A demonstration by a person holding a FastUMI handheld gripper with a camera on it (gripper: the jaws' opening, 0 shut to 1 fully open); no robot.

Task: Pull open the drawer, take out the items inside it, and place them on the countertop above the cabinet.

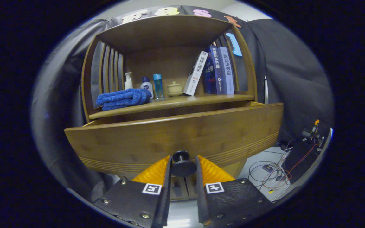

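Pulling stage: gripper (183, 164) fingers clamped on round black drawer knob (182, 164); brown bamboo drawer front (176, 136) partly out. Advice: draw straight back, level, keeping grip.

Hand-held gripper (183, 160), ribbed fingers, textured black mounts, square coded markers, brass-coloured screws

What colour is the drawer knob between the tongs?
Black, seen best in the gripper view: drawer knob clamped between the tongs.

the drawer (176, 136) juts out below the tabletop (176, 102), its knob (182, 164) between the fingers of the hand-held gripper (183, 166). on the tabletop, a towel (124, 98) lies at the left edge, bottles (147, 85) behind it, a lidded cup (174, 88) mid-back, books (214, 71) leaning at the right.
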